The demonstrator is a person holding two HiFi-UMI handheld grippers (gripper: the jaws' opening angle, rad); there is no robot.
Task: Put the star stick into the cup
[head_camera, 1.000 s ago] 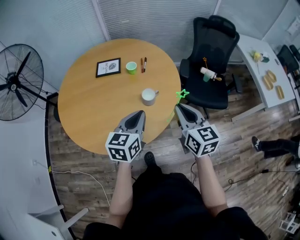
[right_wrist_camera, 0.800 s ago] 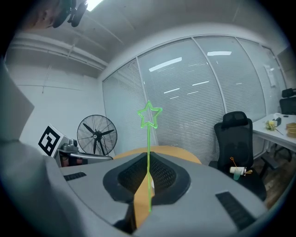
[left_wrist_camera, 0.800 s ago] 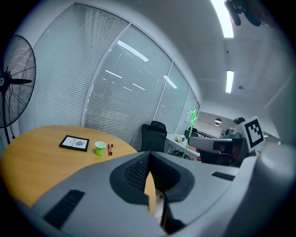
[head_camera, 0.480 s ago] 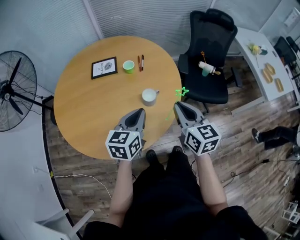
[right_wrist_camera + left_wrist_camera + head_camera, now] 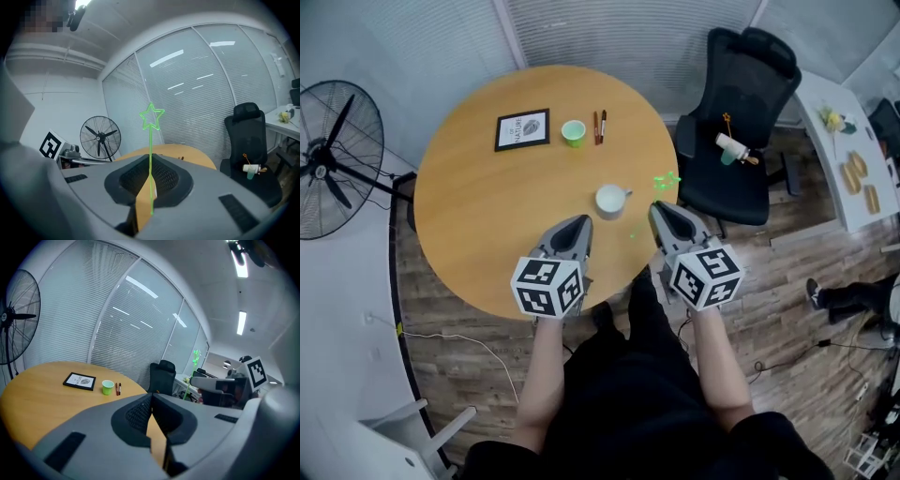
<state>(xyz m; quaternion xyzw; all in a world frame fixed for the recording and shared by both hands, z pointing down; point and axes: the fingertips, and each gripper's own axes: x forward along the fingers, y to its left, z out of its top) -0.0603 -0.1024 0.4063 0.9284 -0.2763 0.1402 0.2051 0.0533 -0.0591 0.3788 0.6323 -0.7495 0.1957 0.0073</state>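
Note:
A green star stick [image 5: 151, 140] stands up from my right gripper [image 5: 149, 187], whose jaws are shut on its thin stem. In the head view the star [image 5: 667, 180] shows just right of the white cup [image 5: 609, 200] on the round wooden table [image 5: 487, 216], with the right gripper [image 5: 661, 217] at the table's near right edge. My left gripper [image 5: 572, 231] hovers over the table's near edge, jaws closed together with nothing between them [image 5: 152, 420]. The star stick also appears in the left gripper view [image 5: 194, 366], off to the right.
A framed picture [image 5: 522, 128], a small green cup [image 5: 574, 132] and two pens [image 5: 599, 127] lie at the table's far side. A black office chair [image 5: 741, 122] with small items stands right of the table. A floor fan [image 5: 333, 159] stands at left.
The view has shifted slightly; the star stick in my right gripper has come a little closer to the white cup. Both grippers keep their hold and spacing.

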